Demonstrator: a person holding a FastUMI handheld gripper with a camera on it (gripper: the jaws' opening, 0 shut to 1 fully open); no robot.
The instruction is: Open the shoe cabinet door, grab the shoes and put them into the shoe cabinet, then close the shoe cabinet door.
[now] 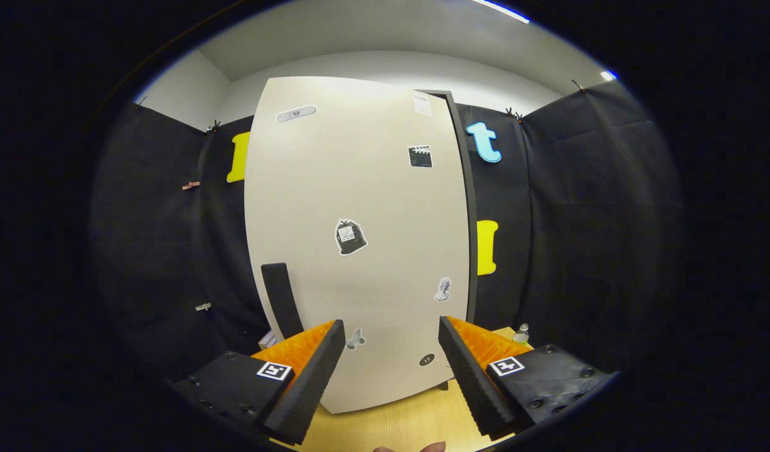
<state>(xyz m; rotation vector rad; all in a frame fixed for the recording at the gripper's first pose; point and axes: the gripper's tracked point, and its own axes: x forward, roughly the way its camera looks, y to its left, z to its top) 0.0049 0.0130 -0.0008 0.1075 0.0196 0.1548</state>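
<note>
The shoe cabinet's beige door (359,207) stands straight ahead of me, dotted with several small stickers. A dark upright handle (282,300) sits at the door's lower left, just above my left finger. The cabinet's dark side edge (467,207) runs down the door's right side, and the door looks shut against it. My gripper (391,333) is open, with nothing between its fingers; both point at the door's lower part. No shoes are visible.
The cabinet stands on a light wooden table (397,427) below my fingers. A small bottle (521,334) sits on the table to the cabinet's right, beyond my right finger. Black cloth walls enclose both sides. A fingertip of a person (422,447) pokes in below.
</note>
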